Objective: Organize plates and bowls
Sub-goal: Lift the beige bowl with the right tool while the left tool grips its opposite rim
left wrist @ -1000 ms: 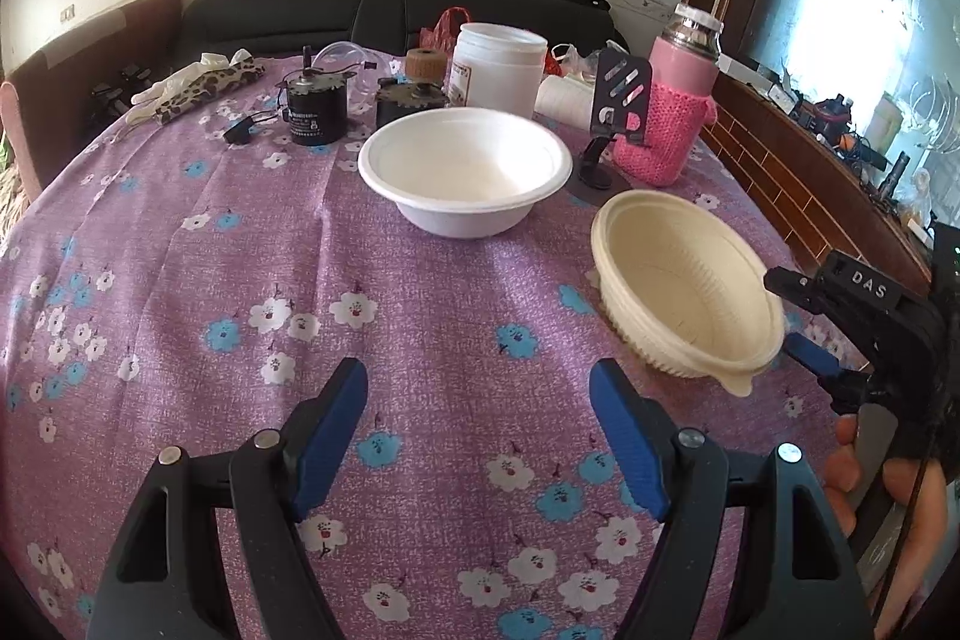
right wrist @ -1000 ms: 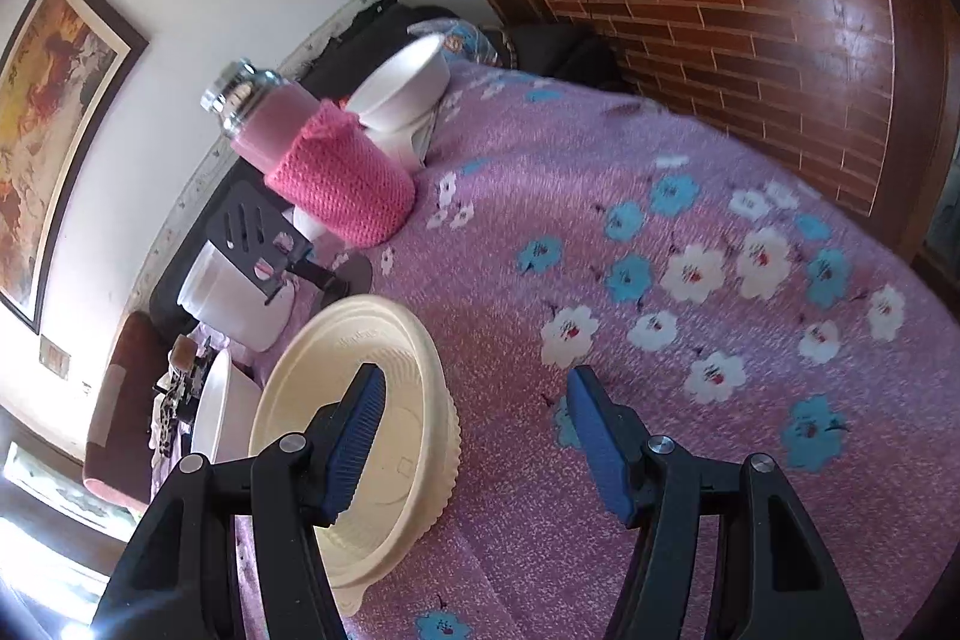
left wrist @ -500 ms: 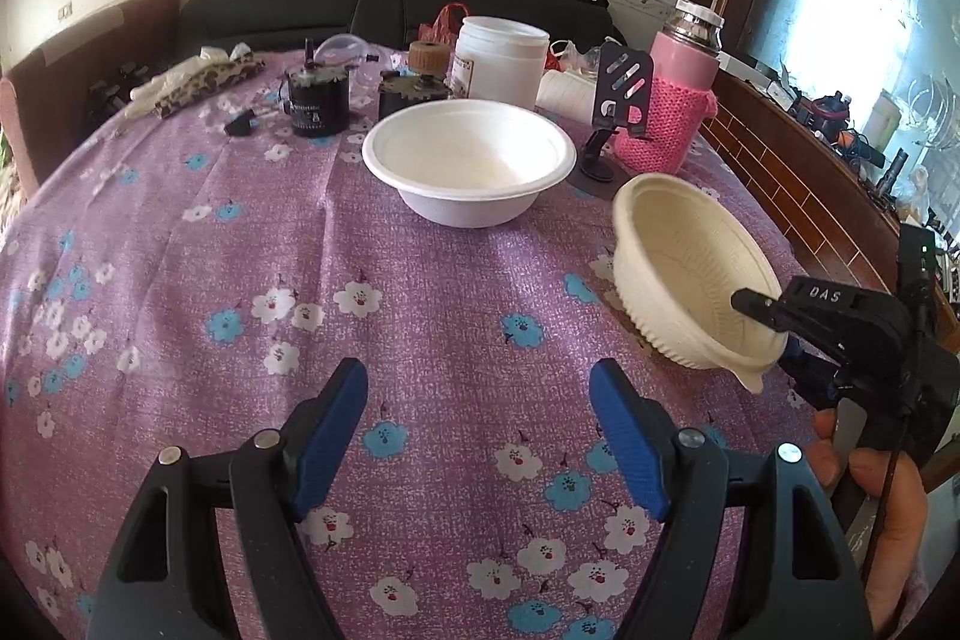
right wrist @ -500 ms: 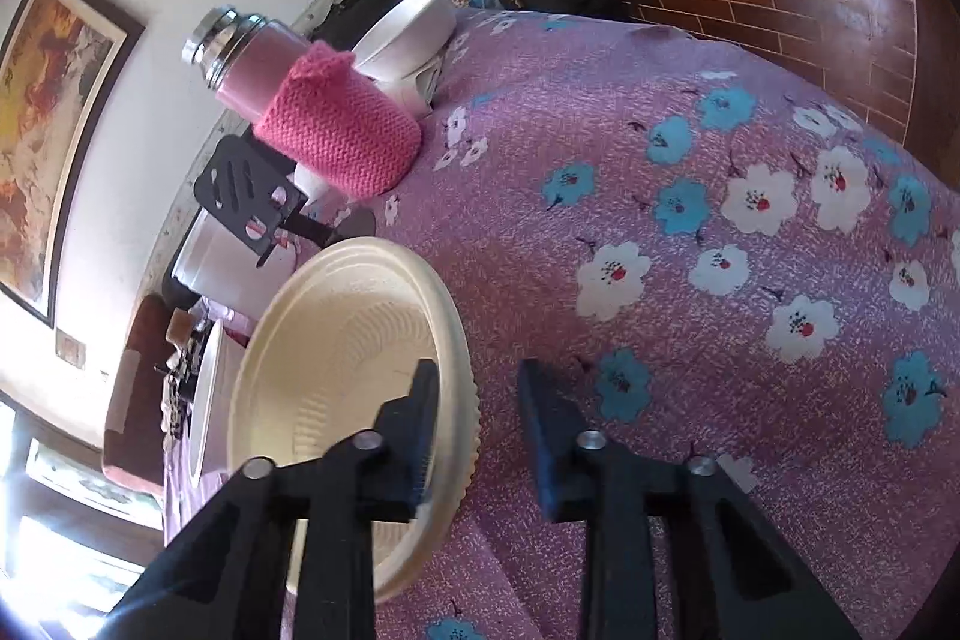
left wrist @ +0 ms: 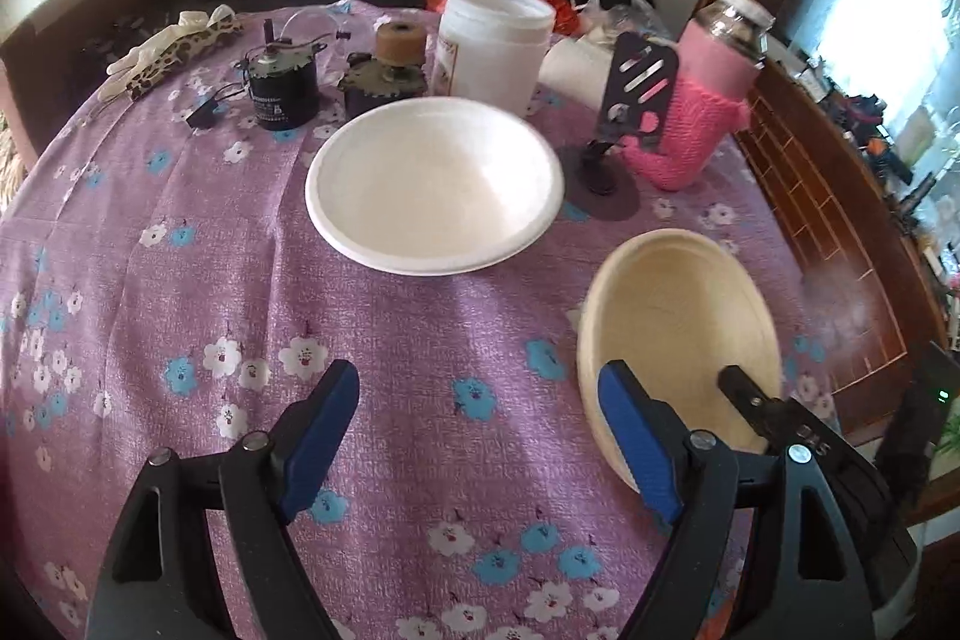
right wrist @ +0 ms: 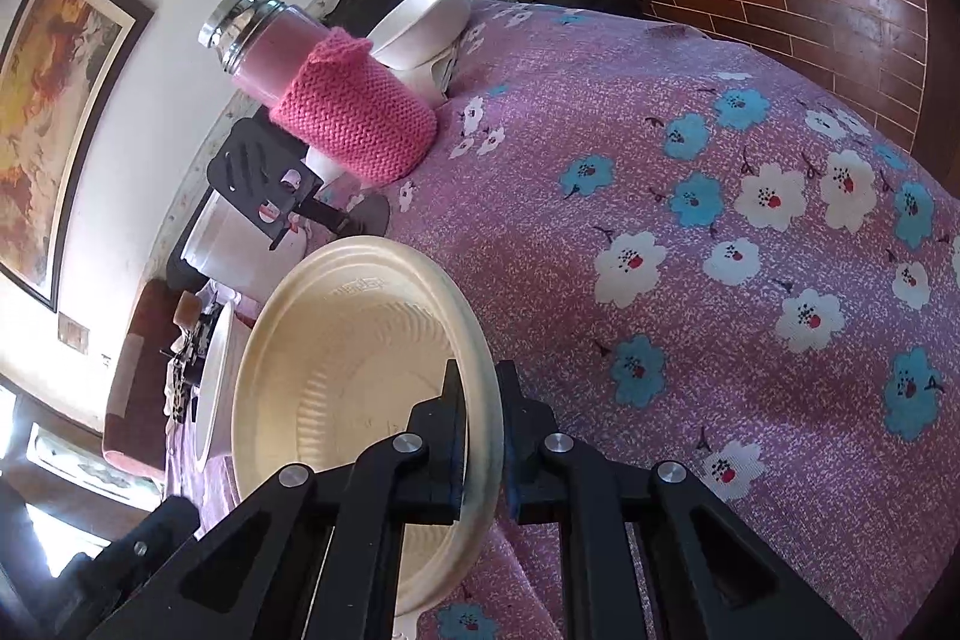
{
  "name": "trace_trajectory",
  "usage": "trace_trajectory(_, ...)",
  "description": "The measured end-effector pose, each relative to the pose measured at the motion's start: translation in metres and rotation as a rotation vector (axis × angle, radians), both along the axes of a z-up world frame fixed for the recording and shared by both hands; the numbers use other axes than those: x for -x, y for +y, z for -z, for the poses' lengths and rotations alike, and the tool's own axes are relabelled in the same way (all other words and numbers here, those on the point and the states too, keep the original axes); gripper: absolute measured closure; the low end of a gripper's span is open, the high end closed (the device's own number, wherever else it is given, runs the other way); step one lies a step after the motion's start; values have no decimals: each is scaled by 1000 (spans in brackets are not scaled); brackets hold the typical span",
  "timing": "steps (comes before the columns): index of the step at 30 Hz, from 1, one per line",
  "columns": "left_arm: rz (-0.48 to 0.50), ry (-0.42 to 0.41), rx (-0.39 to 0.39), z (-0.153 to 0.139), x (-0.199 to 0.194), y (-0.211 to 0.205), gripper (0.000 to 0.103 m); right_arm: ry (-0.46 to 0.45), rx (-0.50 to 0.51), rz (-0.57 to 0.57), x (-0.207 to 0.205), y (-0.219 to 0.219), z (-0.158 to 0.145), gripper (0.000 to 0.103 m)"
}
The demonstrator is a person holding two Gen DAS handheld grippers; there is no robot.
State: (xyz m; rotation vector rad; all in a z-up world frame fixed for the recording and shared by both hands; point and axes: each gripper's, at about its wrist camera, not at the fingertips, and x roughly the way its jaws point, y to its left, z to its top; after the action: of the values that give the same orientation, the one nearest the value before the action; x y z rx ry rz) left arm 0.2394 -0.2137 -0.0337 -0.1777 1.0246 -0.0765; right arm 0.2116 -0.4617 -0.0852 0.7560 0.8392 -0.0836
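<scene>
Presently on the table: a purple floral tablecloth (left wrist: 420,340) covering the whole top.

Item one, cream bowl (right wrist: 354,358): near the right edge of the cloth, tilted, its rim clamped between the closed jaws of the right gripper (right wrist: 480,436), one finger inside the bowl and one outside. Whether its base touches the cloth cannot be told.

Item two, white bowl (left wrist: 435,184): upright and empty, near the middle of the table, apart from the cream bowl.

Item three, left gripper (left wrist: 480,436): jaws opening, nothing between its blue pads, hovering above bare cloth just left of the cream bowl.

Behind the white bowl: a white plastic tub (left wrist: 495,40), a black phone stand (left wrist: 630,100), a bottle in a pink knitted sleeve (left wrist: 702,100), two small motors (left wrist: 279,91) and a leopard-print cloth (left wrist: 174,46).
</scene>
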Motion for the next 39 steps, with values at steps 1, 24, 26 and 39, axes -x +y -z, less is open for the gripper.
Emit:
trace_trajectory(1, -5, 10, -2, 2, -2, 0, 22, 3, 0, 0, 0, 0, 0, 93)
trace_trajectory(24, -28, 20, -40, 6, -6, -3, 22, 17, -15, -12, 6, 0, -2, 95)
trace_trajectory(26, -39, 11, -47, 6, -6, 0, 22, 15, -1, -17, 6, 3, -4, 95)
trace_trajectory(39, -52, 29, -64, 12, -10, 3, 22, 8, -8, -34, 6, 7, -5, 95)
